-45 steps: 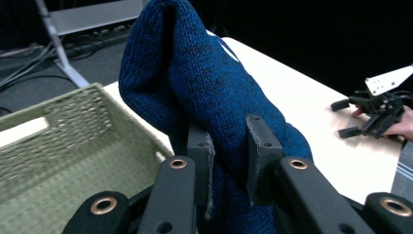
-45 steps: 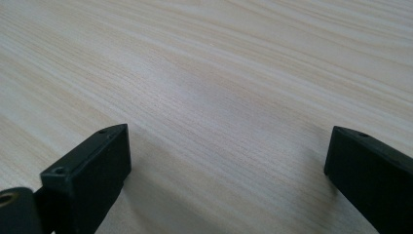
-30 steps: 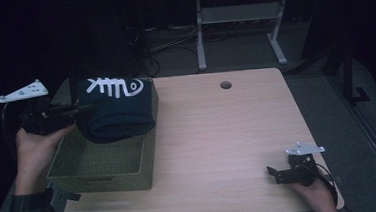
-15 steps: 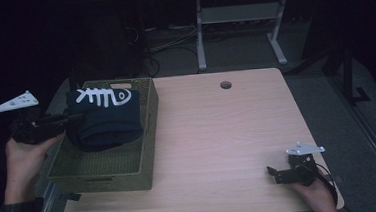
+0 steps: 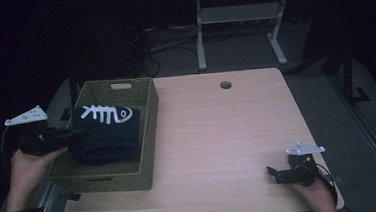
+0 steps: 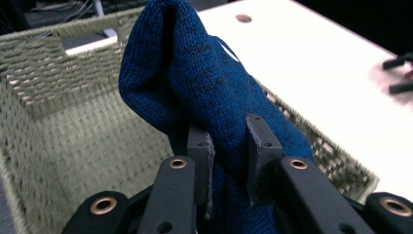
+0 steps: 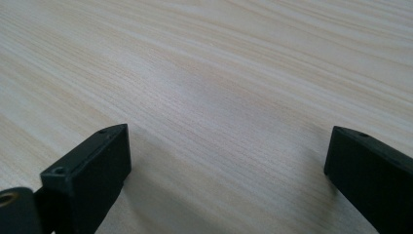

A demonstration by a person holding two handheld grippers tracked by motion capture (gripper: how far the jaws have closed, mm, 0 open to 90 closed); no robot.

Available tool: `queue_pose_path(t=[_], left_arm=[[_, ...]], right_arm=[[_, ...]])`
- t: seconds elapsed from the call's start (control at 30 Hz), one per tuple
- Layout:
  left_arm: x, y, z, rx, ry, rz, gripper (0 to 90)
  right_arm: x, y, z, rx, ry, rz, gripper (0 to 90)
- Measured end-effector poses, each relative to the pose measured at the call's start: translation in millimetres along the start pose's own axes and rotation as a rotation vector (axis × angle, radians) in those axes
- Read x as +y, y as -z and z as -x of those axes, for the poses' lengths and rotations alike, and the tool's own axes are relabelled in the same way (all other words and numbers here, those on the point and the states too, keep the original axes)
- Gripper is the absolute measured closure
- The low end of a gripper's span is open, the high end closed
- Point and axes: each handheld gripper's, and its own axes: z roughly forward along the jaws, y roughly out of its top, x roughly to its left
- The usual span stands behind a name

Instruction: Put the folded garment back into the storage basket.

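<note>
Lowered folded sweater into woven basket.

On one counter (image 5: pixel 218 134), one basket (image 5: pixel 149 118); one navy knit sweater (image 5: pixel 109 134) with white fishbone print, inside it, pinched in left tool (image 6: pixel 229 161), jaws narrowed on the fold. Right tool (image 5: pixel 273 175) idle near counter's front corner, jaws wide, holding nothing. Next, probably: settle sweater on basket floor, then spread jaws and withdraw.

We are seeing a navy sweater (image 5: pixel 107 134) bearing a white fishbone print, an olive woven basket (image 5: pixel 148 134), and a pale woodgrain surface (image 5: pixel 223 133).
</note>
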Motion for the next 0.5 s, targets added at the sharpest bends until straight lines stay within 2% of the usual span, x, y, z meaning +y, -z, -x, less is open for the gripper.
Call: queue_pose_path(t=[0.2, 0.4, 0.5], left_arm=[[-7.6, -0.6, -1.7, -0.010, 0.003, -0.019, 75.4], [-13.6, -14.7, 7.0, -0.089, 0.006, -0.031, 75.4], [-13.8, -18.6, 9.2, -0.100, 0.004, -0.030, 75.3]], right_arm=[[0.0, 0.0, 0.1, -0.001, -0.001, 0.000, 2.7], [0.0, 0.0, 0.1, -0.002, -0.002, 0.001, 2.7], [0.0, 0.0, 0.1, -0.002, -0.002, 0.000, 2.7]])
